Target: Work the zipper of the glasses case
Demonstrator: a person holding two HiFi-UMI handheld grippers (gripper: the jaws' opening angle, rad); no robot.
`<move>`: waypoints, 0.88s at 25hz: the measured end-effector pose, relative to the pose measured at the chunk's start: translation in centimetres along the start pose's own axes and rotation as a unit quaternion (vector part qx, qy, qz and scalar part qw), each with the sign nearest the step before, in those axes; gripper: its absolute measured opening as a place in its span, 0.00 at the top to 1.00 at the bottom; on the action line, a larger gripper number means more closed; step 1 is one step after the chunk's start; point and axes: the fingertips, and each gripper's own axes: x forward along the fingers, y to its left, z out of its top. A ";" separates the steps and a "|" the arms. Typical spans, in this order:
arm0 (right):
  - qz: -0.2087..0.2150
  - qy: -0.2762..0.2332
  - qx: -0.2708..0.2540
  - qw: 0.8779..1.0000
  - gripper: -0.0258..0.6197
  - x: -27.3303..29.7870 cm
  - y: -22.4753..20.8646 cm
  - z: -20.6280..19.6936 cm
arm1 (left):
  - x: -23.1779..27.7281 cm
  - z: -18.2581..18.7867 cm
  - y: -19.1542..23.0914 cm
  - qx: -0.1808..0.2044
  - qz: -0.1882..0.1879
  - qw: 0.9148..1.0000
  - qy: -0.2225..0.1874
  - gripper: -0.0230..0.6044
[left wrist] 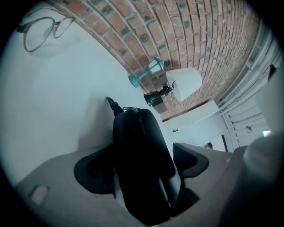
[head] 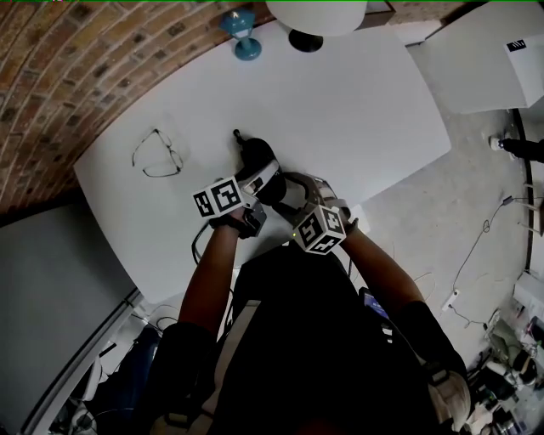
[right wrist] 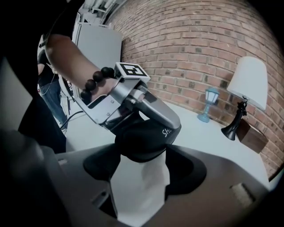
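Note:
The black glasses case (head: 257, 158) lies on the white table (head: 357, 110), a short loop (head: 236, 134) at its far end. In the left gripper view the case (left wrist: 142, 150) runs lengthwise between the jaws, with its zipper line on top and the metal pull (left wrist: 128, 109) at the far end. My left gripper (left wrist: 142, 155) is open around the case, and a gap shows at its right pad (left wrist: 191, 159). My right gripper (right wrist: 140, 164) is shut on the near end of the case (right wrist: 142, 139). The left gripper (right wrist: 133, 97) crosses just above it.
A pair of glasses (head: 157, 155) lies on the table to the left of the case. At the far edge stand a blue lantern figure (head: 244, 34) and a lamp (head: 316, 13) with a white shade, in front of a brick wall. The table's near edge is right by the person.

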 end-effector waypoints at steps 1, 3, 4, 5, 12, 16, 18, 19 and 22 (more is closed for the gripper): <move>-0.002 0.000 -0.001 1.000 0.48 0.1 0.1 0.0 | -0.1 0.0 0.1 0.000 0.000 1.000 0.001 0.30; -0.006 0.001 0.002 1.000 0.48 0.3 0.2 0.0 | -0.3 0.2 0.3 0.000 -0.001 1.000 0.003 0.30; -0.008 0.002 0.005 1.000 0.48 0.4 0.3 0.0 | -0.4 0.3 0.4 0.001 -0.002 1.000 0.006 0.31; -0.009 0.002 0.007 1.000 0.48 0.5 0.3 0.0 | -0.4 0.4 0.5 0.002 -0.004 1.000 0.009 0.31; 0.013 -0.005 0.000 1.000 0.50 1.0 2.2 0.6 | -0.1 0.2 0.5 0.014 -0.013 0.999 0.030 0.36; 0.004 0.001 -0.025 1.000 0.55 1.2 3.1 0.5 | -0.1 -0.4 0.6 0.026 -0.015 0.998 0.050 0.44; -0.007 -0.002 -0.005 1.000 0.55 0.7 2.6 0.2 | -0.4 -0.2 0.6 0.035 -0.016 0.998 0.049 0.48; -0.013 -0.003 0.006 1.000 0.55 0.4 2.1 0.0 | -0.6 -0.1 0.7 0.043 -0.015 0.998 0.049 0.50; -0.036 -0.001 0.029 0.999 0.55 -0.9 0.5 -0.4 | -1.1 0.3 0.6 0.072 -0.013 0.996 0.055 0.50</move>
